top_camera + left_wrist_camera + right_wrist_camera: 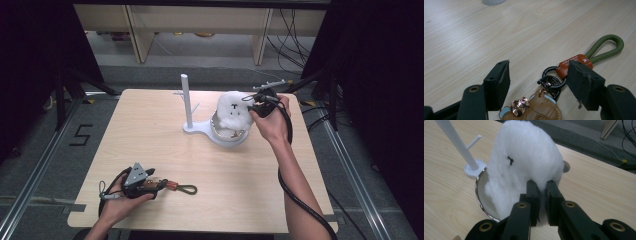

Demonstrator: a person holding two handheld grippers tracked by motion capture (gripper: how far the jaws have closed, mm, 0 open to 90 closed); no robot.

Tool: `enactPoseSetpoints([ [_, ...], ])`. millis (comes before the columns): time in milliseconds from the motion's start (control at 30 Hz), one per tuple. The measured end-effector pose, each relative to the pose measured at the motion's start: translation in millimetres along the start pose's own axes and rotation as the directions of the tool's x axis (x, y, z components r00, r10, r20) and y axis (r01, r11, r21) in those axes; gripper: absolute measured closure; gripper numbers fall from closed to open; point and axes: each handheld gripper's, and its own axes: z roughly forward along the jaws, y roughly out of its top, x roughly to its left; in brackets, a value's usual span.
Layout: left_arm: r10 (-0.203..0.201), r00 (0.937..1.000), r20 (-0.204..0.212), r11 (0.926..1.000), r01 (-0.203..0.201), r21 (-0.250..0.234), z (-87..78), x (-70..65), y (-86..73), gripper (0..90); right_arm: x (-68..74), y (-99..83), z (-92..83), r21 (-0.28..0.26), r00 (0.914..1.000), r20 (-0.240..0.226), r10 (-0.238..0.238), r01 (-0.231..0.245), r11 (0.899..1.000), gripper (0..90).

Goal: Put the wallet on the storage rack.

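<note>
Low left in the high view, the left gripper [159, 184] straddles a keychain [564, 75], jaws wide, seemingly readying a grasp; upper right, the right gripper [541, 187] pinches a white plush toy [524, 165] over the dish [480, 200].

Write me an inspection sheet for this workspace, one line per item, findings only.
Surface: light wood table, bare apart from the items below.
Job's things: fluffy white plush sitting in the shiny-rimmed dish of a white stand, whose upright peg post rises beside it; keychain with green cord loop, orange tag, black rings and a brown leather charm, lying flat near the front left.
Clutter: nothing seen.
Grippers: left gripper open, jaws either side of the keychain's rings; right gripper pinching the plush's fur.
Cables: black cable trailing along the right forearm; more cables on the floor at far right.
Surroundings: grey floor, floor rails, wooden furniture legs behind, dark curtains at both sides.
</note>
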Motion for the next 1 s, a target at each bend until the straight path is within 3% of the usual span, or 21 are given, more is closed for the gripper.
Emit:
enactPoseSetpoints([
  [333, 0.001, 1.0, -0.002, 1.0, -0.001, 0.002, 0.8, -0.5, 0.2, 34.5, 8.7, -4.7, 13.1, 0.067, 0.9971, 0.005, -0.076, 0.075, 0.995, 83.0],
  [600, 0.001, 1.0, 0.003, 1.0, -0.001, -0.001, 0.9, 0.0, 0.0, 34.5, 12.2, -0.3, 18.0, 0.11, 0.9868, 0.031, -0.159, 0.155, 0.982, 80.7],
  [733, 0.0, 1.0, 0.003, 1.0, 0.0, 0.001, 0.4, 0.0, -0.2, 34.4, 13.2, -1.5, 20.4, 0.123, 0.9797, 0.055, -0.193, 0.185, 0.975, 77.2],
  [1000, 0.0, 1.0, 0.001, 1.0, 0.0, 0.0, 0.5, -0.2, -0.2, 34.5, 12.8, -4.8, 20.4, 0.116, 0.9772, 0.072, -0.199, 0.19, 0.975, 62.2],
])
